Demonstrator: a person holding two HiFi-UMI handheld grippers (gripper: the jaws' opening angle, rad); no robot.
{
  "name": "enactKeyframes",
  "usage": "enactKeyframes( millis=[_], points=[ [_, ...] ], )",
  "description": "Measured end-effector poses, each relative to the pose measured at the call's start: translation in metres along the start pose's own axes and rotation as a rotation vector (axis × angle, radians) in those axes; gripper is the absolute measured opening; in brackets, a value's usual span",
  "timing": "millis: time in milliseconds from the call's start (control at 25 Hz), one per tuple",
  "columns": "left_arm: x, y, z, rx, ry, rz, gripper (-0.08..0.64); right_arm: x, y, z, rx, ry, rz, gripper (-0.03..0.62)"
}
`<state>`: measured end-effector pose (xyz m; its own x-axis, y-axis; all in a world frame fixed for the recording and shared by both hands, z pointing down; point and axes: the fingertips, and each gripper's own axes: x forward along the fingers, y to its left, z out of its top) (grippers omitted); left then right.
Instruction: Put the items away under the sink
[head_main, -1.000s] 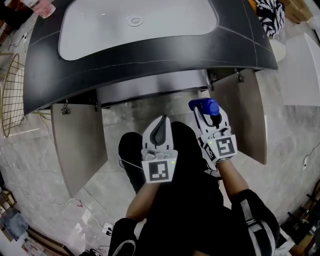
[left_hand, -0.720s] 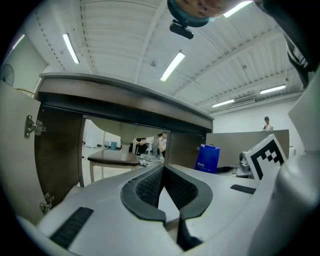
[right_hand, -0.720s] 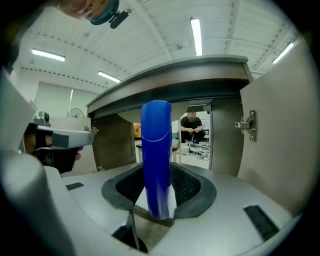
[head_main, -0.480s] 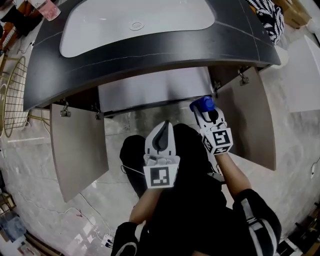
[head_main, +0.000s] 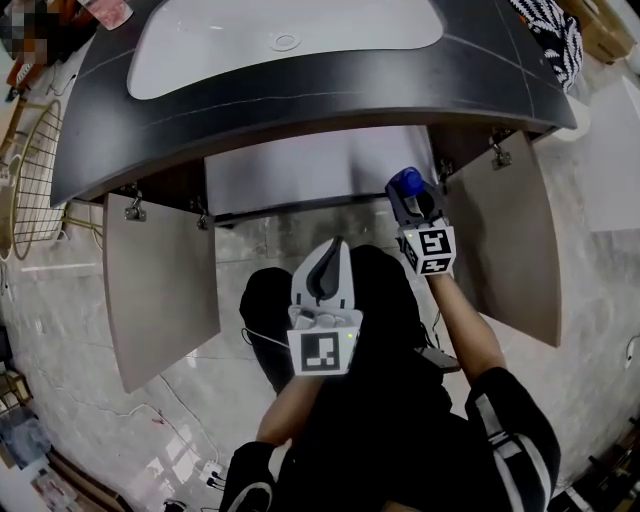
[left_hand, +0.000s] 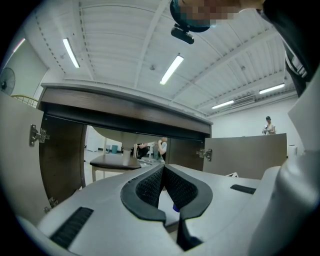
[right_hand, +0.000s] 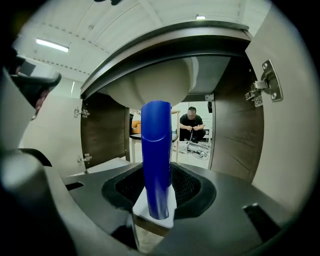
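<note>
Since one second ago the right gripper (head_main: 411, 203) has gone forward, from over the floor up to the edge of the open cabinet under the sink, and the head view has shifted a little so that more of the doors shows. This gripper now sits at 2 o'clock of the head view's centre. Its jaws are closed on a blue bottle (right_hand: 156, 155), which stands upright between the two pads, the lower part pressed between them and the rounded top rising above the jaws. The bottle is at the front of the cabinet opening, just below the dark countertop (head_main: 300, 100) and not yet set down inside.

At 7 o'clock from it, near the middle of the head view, the left gripper (head_main: 333, 250) hangs over the person's dark trousers. Its jaws are brought together at the tips and nothing is between them.

Both cabinet doors stand open: the left door (head_main: 160, 280) at 9 o'clock and the right door (head_main: 505, 240) at 3 o'clock, the second just beside the right gripper. A white basin (head_main: 220, 40) lies in the countertop at 12 o'clock, and its rounded underside (right_hand: 150, 85) shows above the bottle in the right gripper view. A wire basket (head_main: 25, 170) stands at 10 o'clock on the marble floor (head_main: 90, 380).
</note>
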<state>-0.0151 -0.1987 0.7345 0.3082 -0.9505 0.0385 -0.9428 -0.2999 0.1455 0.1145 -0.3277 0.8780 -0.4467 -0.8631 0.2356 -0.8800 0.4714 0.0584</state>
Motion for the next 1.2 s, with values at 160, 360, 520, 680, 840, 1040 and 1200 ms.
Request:
enactKeyframes(
  millis=[160,360,520,680,840,1040,1200],
  points=[
    [0.001,0.001,-0.001,0.002,-0.013,0.005,0.015,0.024,-0.011,-0.018,-0.007,0.003,-0.020,0.153],
    [-0.003,-0.002,-0.001,-0.002,-0.007,0.003,0.015,0.049,-0.024,-0.037,-0.029,0.032,-0.032,0.153],
    [-0.006,0.003,-0.003,-0.017,-0.010,0.014,0.015,0.067,-0.032,-0.058,-0.029,0.066,-0.047,0.153],
    [-0.009,0.007,-0.004,-0.014,-0.009,0.016,0.015,0.078,-0.037,-0.076,-0.022,0.091,-0.058,0.153],
    [-0.008,0.012,-0.008,-0.002,0.002,0.016,0.015,0.083,-0.040,-0.089,-0.011,0.114,-0.073,0.153],
    [-0.007,0.013,-0.010,-0.019,0.006,0.010,0.015,0.086,-0.042,-0.099,0.006,0.116,-0.082,0.153],
    [-0.007,0.016,-0.012,-0.006,0.006,0.007,0.015,0.090,-0.044,-0.102,0.012,0.118,-0.087,0.153]
  ],
)
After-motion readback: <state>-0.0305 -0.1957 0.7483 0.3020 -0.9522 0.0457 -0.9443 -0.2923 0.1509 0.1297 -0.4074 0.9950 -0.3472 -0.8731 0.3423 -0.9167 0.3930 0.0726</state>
